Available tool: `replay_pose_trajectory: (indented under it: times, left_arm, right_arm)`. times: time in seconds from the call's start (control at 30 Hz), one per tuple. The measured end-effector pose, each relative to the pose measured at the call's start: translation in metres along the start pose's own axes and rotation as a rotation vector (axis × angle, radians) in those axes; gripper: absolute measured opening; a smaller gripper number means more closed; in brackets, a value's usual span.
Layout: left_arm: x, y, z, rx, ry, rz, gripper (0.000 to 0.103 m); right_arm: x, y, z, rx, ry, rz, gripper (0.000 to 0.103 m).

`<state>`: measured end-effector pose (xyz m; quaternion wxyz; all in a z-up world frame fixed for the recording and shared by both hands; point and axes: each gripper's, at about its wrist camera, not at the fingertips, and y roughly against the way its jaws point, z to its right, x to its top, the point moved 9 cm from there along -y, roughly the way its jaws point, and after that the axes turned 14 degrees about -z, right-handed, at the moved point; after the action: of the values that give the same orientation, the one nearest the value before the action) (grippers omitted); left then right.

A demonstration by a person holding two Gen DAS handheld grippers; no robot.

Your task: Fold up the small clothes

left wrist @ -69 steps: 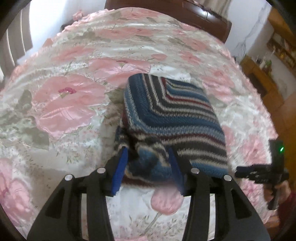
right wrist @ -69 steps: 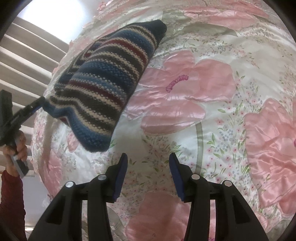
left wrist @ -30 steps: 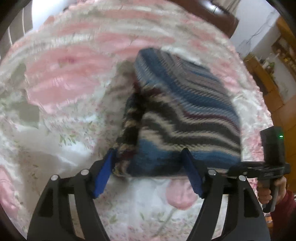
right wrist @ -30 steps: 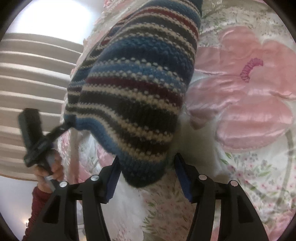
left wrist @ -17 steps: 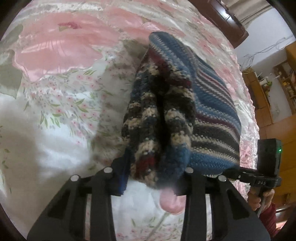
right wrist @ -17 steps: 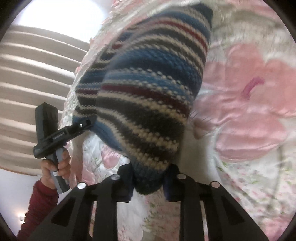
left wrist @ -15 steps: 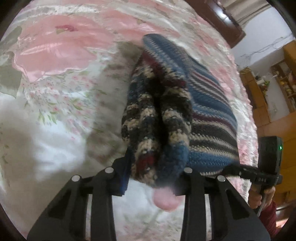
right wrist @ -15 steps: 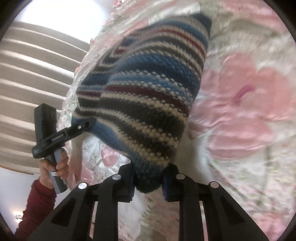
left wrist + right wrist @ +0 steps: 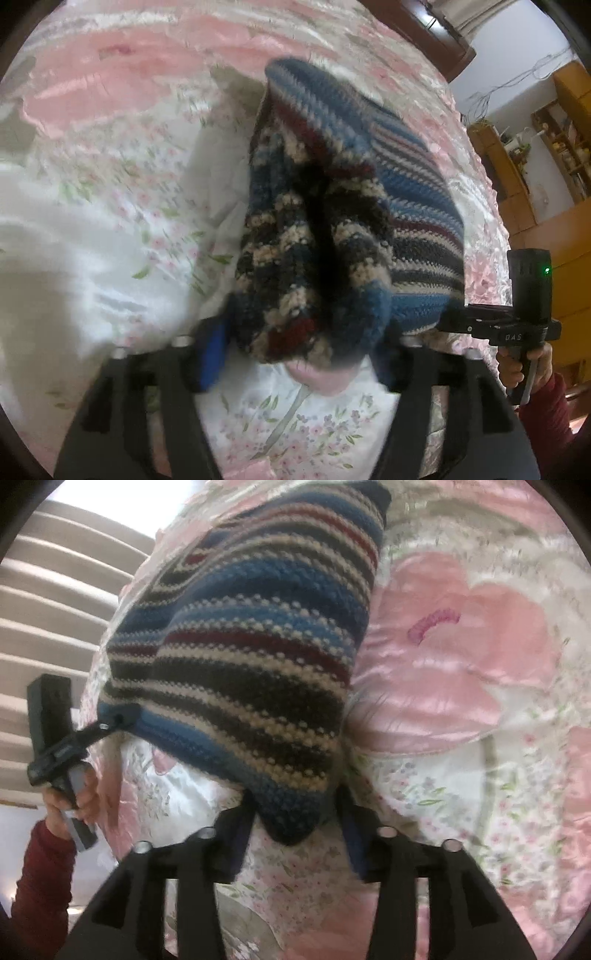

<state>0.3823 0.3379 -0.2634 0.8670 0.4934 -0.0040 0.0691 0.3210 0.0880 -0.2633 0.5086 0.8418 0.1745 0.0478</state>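
A folded striped knit sweater (image 9: 314,240) in blue, dark, cream and red stands raised off the pink floral bedspread (image 9: 110,221). One thick near corner sits between the fingers of my left gripper (image 9: 301,354), whose jaws stand spread wide around it. In the right wrist view the other near corner of the sweater (image 9: 251,646) hangs between the fingers of my right gripper (image 9: 295,830), with small gaps on both sides. The left gripper (image 9: 118,716) touches the sweater's far corner there. The right gripper (image 9: 448,317) shows at the sweater's edge in the left wrist view.
A hand in a red sleeve (image 9: 524,369) holds the right gripper's handle, and another hand (image 9: 70,797) holds the left one. A dark wooden headboard (image 9: 424,29) ends the bed. Yellow wooden shelves (image 9: 535,184) stand to the right. Pale slats (image 9: 55,609) lie beyond the bed's edge.
Both grippers closed on the sweater's near corners and lifted them. In the last half second both pairs of fingers have spread apart again.
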Motion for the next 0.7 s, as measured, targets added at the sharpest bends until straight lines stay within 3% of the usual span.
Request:
replay_pose_trajectory:
  times: [0.1,0.23,0.4,0.5,0.53,0.57,0.67,0.7]
  left_arm:
    - [0.005,0.025,0.0,-0.054,0.012,0.033,0.079]
    - [0.044,0.05,0.006,-0.052,0.007,0.081,0.085]
    - [0.101,0.033,0.017,-0.08,0.041,0.036,0.086]
    - [0.122,0.011,0.014,-0.058,0.053,-0.014,0.086]
    - [0.128,0.003,0.009,-0.045,0.062,-0.023,0.08]
    - [0.131,-0.002,0.007,-0.038,0.07,-0.024,0.054]
    - [0.13,-0.008,0.006,-0.02,0.06,-0.012,0.027]
    - [0.129,-0.005,0.006,-0.019,0.042,0.0,0.023]
  right_arm:
    - [0.002,0.026,0.004,-0.016,0.02,0.04,0.06]
    - [0.029,0.059,0.012,-0.037,-0.01,0.106,0.064]
    - [0.069,0.07,0.015,-0.047,-0.051,0.141,0.066]
    - [0.079,0.065,0.02,-0.04,-0.067,0.138,0.066]
    - [0.076,0.063,0.027,-0.04,-0.063,0.134,0.066]
    - [0.075,0.064,0.03,-0.036,-0.061,0.135,0.066]
    - [0.077,0.061,0.031,-0.011,-0.059,0.148,0.066]
    - [0.078,0.06,0.03,-0.007,-0.058,0.153,0.067]
